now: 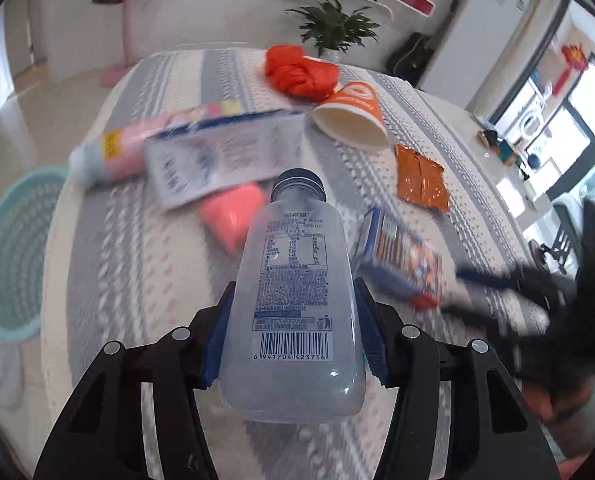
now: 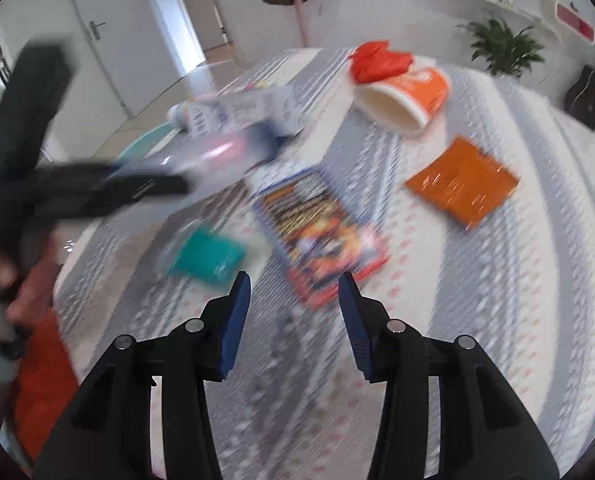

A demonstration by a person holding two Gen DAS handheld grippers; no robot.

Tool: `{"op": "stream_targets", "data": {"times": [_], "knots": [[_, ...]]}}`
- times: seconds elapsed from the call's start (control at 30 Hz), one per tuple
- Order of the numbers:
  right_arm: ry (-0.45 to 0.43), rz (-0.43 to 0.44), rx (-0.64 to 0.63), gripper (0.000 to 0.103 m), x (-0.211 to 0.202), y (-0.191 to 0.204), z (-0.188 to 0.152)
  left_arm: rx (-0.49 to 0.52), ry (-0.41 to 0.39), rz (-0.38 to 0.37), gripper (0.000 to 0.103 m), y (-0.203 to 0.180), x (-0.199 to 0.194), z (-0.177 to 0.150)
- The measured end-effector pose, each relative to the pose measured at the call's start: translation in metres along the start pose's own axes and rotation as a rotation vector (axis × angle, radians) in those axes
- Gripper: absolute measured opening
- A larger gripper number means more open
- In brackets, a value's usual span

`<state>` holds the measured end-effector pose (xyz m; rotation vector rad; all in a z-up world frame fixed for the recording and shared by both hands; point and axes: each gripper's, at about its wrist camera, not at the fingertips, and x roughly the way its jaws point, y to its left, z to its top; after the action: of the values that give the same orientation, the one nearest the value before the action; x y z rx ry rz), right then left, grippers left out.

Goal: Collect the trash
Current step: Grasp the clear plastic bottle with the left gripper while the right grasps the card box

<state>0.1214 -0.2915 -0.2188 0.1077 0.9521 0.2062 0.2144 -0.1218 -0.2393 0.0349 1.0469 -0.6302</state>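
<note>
My left gripper (image 1: 293, 300) is shut on a clear plastic bottle (image 1: 293, 292) with a dark cap, held above the table. Past it lie a pink cup (image 1: 233, 216), a white-blue packet (image 1: 221, 156), a pink tube (image 1: 113, 152), an orange paper cup (image 1: 351, 116), a red bag (image 1: 297, 72), an orange foil wrapper (image 1: 421, 178) and a colourful snack packet (image 1: 401, 260). My right gripper (image 2: 295, 292) is open and empty, just short of the snack packet (image 2: 321, 228). A teal packet (image 2: 207, 258) lies to its left. The left gripper (image 2: 137, 188) with the bottle (image 2: 217, 152) shows blurred in the right wrist view.
A teal basket (image 1: 9, 248) stands on the floor left of the table. The table has a grey and white striped cloth (image 1: 137, 300). A potted plant (image 1: 333, 26) stands beyond the far edge. The orange cup (image 2: 405, 96) and the foil wrapper (image 2: 463, 182) also show in the right wrist view.
</note>
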Motion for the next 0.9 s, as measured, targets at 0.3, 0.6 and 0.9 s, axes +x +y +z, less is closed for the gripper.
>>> {"op": "stream_targets", "data": {"times": [0.3, 0.6, 0.9], "knots": [[0.026, -0.082, -0.108, 0.072, 0.040, -0.002, 0.020, 0.003, 0.063, -0.011, 0.058, 0.006, 0.015, -0.009], [0.002, -0.077, -0.083, 0.062, 0.040, -0.007, 0.018, 0.001, 0.093, 0.027, 0.055, 0.001, 0.038, -0.006], [-0.099, -0.113, -0.024, 0.060, 0.003, -0.002, 0.023, 0.006, -0.069, 0.010, 0.054, -0.006, -0.010, -0.004]]}}
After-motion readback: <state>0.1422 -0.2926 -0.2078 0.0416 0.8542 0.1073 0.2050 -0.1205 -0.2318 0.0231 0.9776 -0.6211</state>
